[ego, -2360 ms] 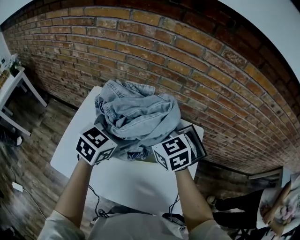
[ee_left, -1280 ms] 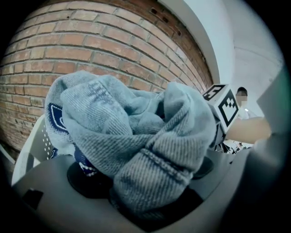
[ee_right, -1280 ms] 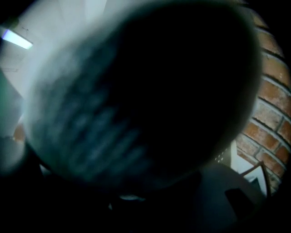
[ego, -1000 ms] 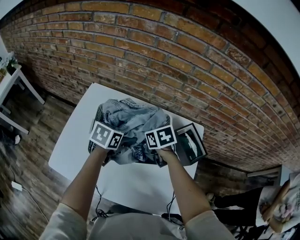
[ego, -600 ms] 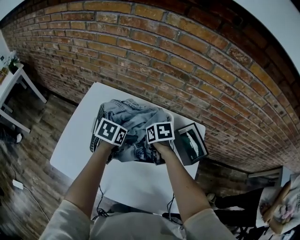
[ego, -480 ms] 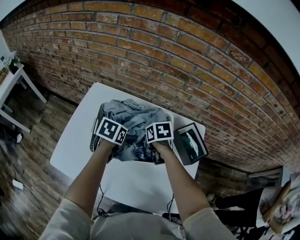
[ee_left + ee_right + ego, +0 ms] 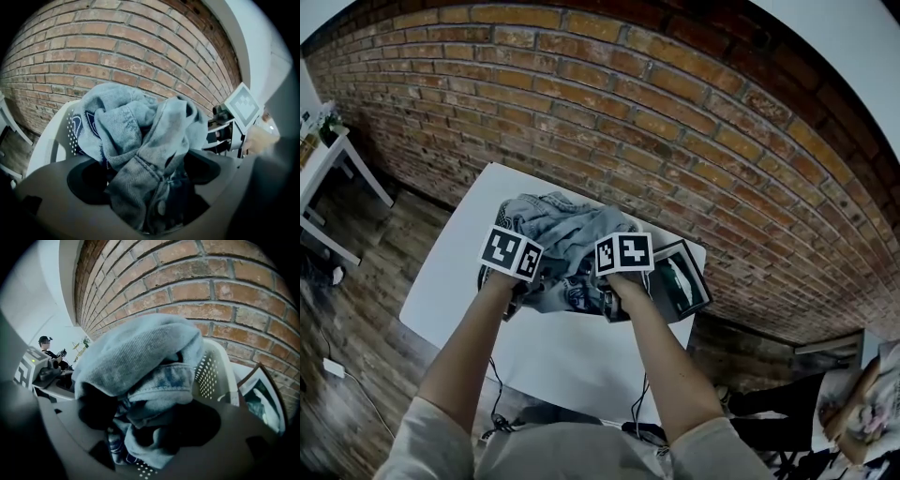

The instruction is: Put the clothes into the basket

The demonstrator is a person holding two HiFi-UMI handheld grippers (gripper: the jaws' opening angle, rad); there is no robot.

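Note:
A bundle of light blue jeans (image 7: 570,232) is heaped in a white perforated basket (image 7: 63,136) on the white table (image 7: 455,281). Both grippers are at the basket's near side, their marker cubes over the pile. In the left gripper view, bunched denim (image 7: 140,154) lies between the jaws of my left gripper (image 7: 147,187), with dark gaps on either side. My right gripper (image 7: 140,427) has its jaws opening, and a fold of denim (image 7: 154,380) still lies loosely between them. The basket's dotted wall (image 7: 213,371) stands just beyond.
A framed picture (image 7: 680,281) leans beside the basket at the table's right end. A brick wall (image 7: 675,122) runs close behind the table. Another white table (image 7: 323,159) stands far left, and a seated person (image 7: 853,403) is at lower right.
The jeans, held high above the table before, have come down into the basket. Both grippers followed them down and now sit at the pile.

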